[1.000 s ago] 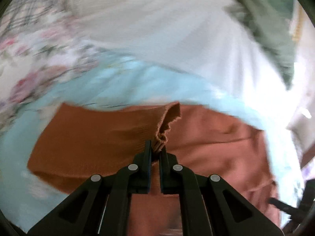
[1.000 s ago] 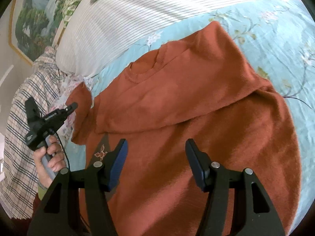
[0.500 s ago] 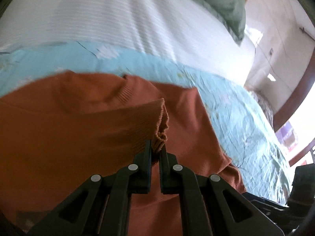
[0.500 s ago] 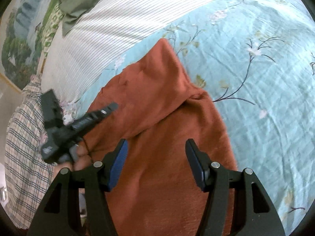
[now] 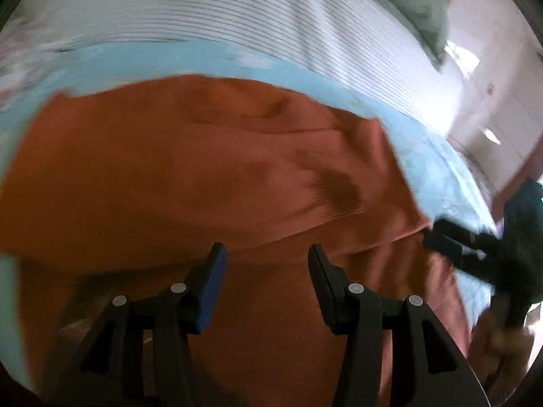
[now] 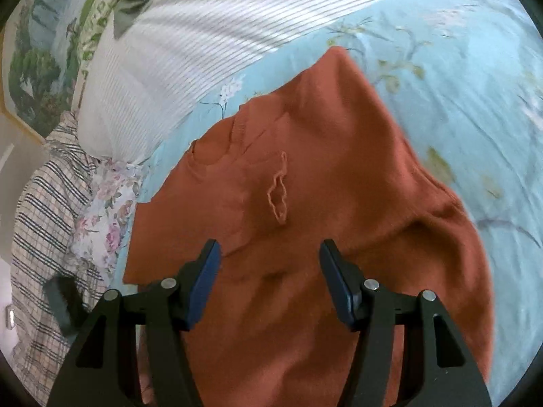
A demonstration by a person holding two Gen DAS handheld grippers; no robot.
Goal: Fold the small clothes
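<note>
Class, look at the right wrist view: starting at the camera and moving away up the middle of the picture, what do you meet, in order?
Right hand-held gripper → rust-orange sweater → blue floral bedspread → white striped pillow.

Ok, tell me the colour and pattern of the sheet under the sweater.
Light blue sheet printed with flowering branches, clearest in the right wrist view.

Floral blue bedspread — striped pillow, perhaps
</note>
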